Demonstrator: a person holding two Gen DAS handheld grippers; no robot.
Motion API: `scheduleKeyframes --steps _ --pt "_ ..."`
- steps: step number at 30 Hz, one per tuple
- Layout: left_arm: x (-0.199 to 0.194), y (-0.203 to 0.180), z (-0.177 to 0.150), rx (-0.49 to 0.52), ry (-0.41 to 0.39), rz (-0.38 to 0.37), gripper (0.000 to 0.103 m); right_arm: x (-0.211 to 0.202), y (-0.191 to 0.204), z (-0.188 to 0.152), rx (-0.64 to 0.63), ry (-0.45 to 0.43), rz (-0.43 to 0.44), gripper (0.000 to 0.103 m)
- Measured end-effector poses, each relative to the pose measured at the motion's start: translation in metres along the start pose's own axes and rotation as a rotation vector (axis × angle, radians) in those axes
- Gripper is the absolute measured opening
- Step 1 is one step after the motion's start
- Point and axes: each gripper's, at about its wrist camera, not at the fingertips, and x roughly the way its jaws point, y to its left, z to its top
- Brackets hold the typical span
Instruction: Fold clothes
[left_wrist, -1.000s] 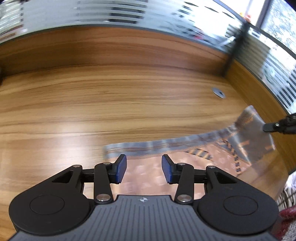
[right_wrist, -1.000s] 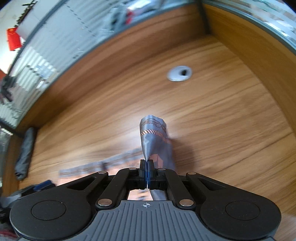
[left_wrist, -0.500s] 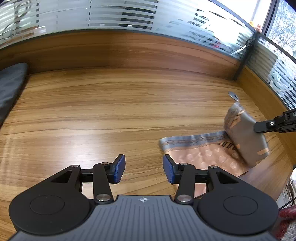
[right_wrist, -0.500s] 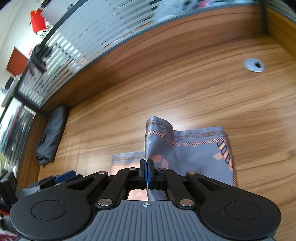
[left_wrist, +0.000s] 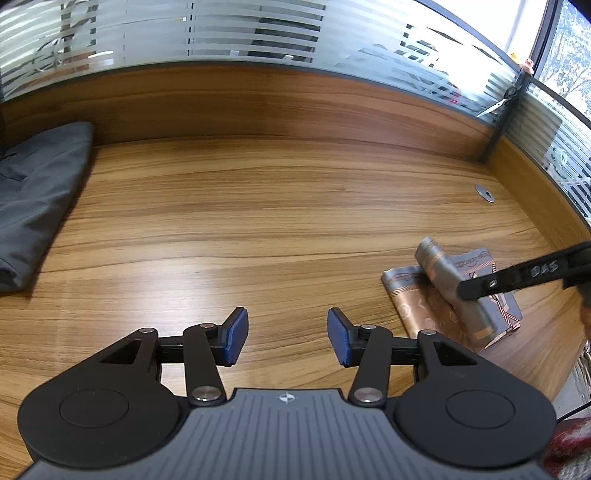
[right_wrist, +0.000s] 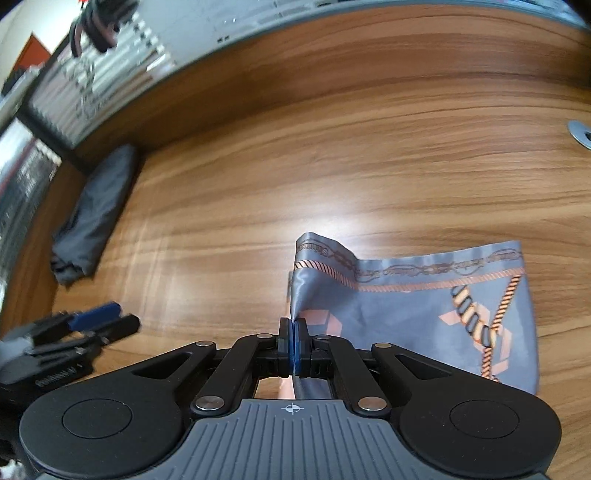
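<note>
Bare desk (left_wrist: 280, 221) is seen ahead at twelve o'clock. Passage is blocked at nine by dark cloth (left_wrist: 33, 199), at three by scarf (left_wrist: 424, 306).

- Left wrist view: mounted behind the left gripper (left_wrist: 287, 340), tilted down across the table (left_wrist: 258, 229) toward its far edge and striped glass partition (left_wrist: 221, 33).
- Right wrist view: behind the right gripper (right_wrist: 294, 345), angled steeply down, close over the scarf (right_wrist: 424, 306).
- Shared: scarf, dark folded garment (left_wrist: 33, 199), round grommet (left_wrist: 484, 193), each other's gripper.
</note>
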Motion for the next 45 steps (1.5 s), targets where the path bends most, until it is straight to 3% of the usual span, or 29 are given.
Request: scheduleKeyframes --steps 5,7,11,23,28,38,39,40,41,45 --pt "-0.002 0.005 -0.002 0.039 0.011 -0.005 0.058 0.019 0.01 -0.005 -0.016 0.031 -0.022 0.008" --pt "-0.001 0.004 -0.001 0.054 0.016 -0.01 0.058 0.018 0.008 -0.007 -0.003 0.025 -0.001 0.024" --pt "0.002 -0.003 0.0 0.068 0.024 -0.024 0.058 0.005 -0.002 -0.01 0.018 -0.013 0.009 0.029" --pt "0.021 -0.063 0.001 0.047 0.028 -0.054 0.058 -0.041 -0.124 -0.021 0.096 -0.034 -0.15 0.029" --pt "0.028 -0.094 -0.003 0.033 0.038 -0.052 0.058 -0.036 -0.158 -0.018 0.092 -0.018 -0.163 0.036" --pt "0.036 -0.12 -0.006 0.0 0.041 -0.016 0.058 -0.014 -0.175 -0.015 0.052 0.043 -0.068 0.035" --pt "0.037 -0.12 -0.006 -0.007 0.042 -0.011 0.058 -0.012 -0.176 -0.017 0.057 0.047 -0.058 0.028" --pt "0.037 -0.12 -0.006 -0.013 0.044 -0.008 0.058 -0.011 -0.177 -0.018 0.06 0.05 -0.049 0.014" --pt "0.037 -0.119 -0.006 -0.016 0.045 -0.005 0.058 -0.01 -0.178 -0.019 0.063 0.052 -0.043 0.01" --pt "0.038 -0.119 -0.007 -0.02 0.049 -0.004 0.058 -0.018 -0.18 -0.018 0.067 0.035 -0.051 0.004"
